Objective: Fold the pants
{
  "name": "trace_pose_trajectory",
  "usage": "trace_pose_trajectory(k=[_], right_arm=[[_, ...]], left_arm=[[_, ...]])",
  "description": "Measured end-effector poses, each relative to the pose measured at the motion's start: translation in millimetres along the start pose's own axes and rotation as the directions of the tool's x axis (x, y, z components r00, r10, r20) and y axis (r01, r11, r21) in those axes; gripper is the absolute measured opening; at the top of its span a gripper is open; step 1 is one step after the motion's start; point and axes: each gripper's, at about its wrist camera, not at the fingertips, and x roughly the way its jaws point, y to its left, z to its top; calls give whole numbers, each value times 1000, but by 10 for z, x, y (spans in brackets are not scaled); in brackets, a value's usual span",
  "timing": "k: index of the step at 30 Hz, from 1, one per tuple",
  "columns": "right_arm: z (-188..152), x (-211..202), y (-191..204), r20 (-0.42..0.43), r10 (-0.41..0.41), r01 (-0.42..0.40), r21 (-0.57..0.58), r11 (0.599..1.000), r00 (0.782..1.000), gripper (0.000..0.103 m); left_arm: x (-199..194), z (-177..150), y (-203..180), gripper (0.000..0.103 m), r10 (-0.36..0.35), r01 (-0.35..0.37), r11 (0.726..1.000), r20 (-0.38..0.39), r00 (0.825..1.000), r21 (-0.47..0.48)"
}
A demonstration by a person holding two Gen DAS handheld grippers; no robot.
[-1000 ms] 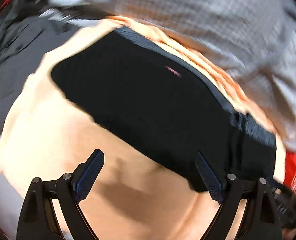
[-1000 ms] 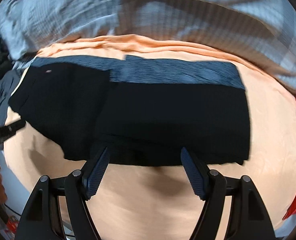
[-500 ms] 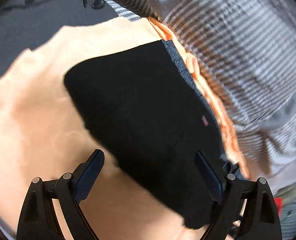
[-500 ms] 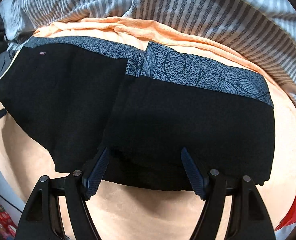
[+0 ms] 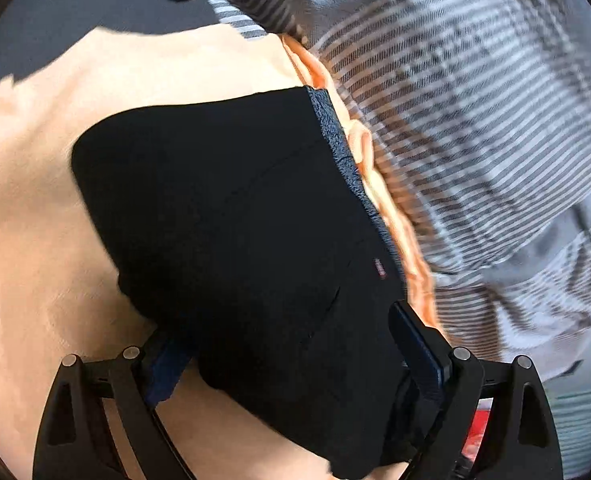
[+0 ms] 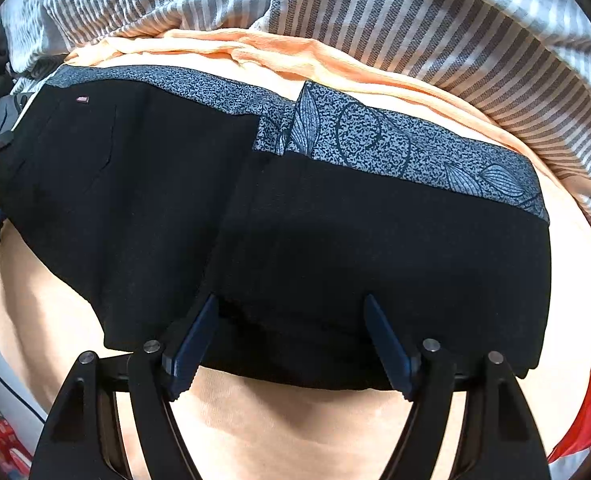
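Pants [image 6: 335,248] folded, seemingly between open tools

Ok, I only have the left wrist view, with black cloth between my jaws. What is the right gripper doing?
Observer: The right gripper is open and points down at the near edge of the pants, which lies between its fingers unpinched.
Operator: Are the pants folded over at that end?
Observer: Yes. The right half lies doubled on top, and its fold edge runs down the middle.
Operator: Any marking to line up on?
Observer: The far band carries a leaf print along the top layer.
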Motion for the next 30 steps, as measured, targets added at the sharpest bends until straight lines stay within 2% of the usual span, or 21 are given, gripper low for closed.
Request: trace_pose_trajectory(k=[3,4,5,6,7,9,11,13,14,16,17,18,20,22,24,27,30], right_arm=[[37,12,38,-3,7,-7,6,1000,1000,79],[52,-2,32,-3,12,-12,9,1000,1000,79],[83,-21,8,0,12,-12,9,1000,1000,76],[98,-49,10,0,4,-4,5,1000,1000,72],[117,-87,21,2,-7,7,-4,1000,1000,72],[160,-199,49,18,-7,7,-18,1000,1000,71],[241,-348,68,35,35,-34,-21,999,999,71],[378,-507,95,49,94,-93,-18,995,994,71],[454,-571,120,50,130,-129,-18,991,990,71],[647,-684,188,50,207,-207,-11,978,977,71],[724,-748,259,49,238,-237,-9,971,970,71],[837,-797,306,44,273,-273,-8,962,961,71],[1091,-882,436,27,346,-346,-2,938,938,77],[1357,-915,627,-10,418,-418,-9,908,908,80],[1628,-947,898,-58,461,-463,-31,886,886,80],[1914,-1046,1385,-113,486,-498,-115,860,866,82],[2081,-990,1858,-211,464,-503,-203,840,860,83]], left_arm=[[68,-4,-117,92,103,-103,994,2,995,32],[77,-11,-145,83,144,-145,989,8,989,39],[79,-23,-201,63,230,-231,971,25,973,56],[83,-29,-225,45,285,-287,955,33,958,77],[75,-36,-231,40,318,-320,943,39,947,95],[21,-45,-262,28,329,-333,937,52,943,106],[-16,-69,-383,25,351,-359,919,73,933,164],[-30,-146,-570,23,395,-414,873,124,910,258],[-40,-214,-689,23,418,-450,836,165,893,316],[-47,-301,-823,23,442,-491,784,214,871,379],[-23,-340,-895,23,456,-516,749,241,857,416],[-16,-363,-935,23,464,-530,727,256,848,437],[-7,-412,-991,22,483,-561,673,288,827,483],[1,-436,-1029,22,490,-574,648,304,817,500],[0,-445,-1049,22,492,-581,635,312,812,510],[-8,-446,-1058,22,495,-586,626,319,808,514],[-18,-467,-1078,22,488,-584,627,323,810,516]])
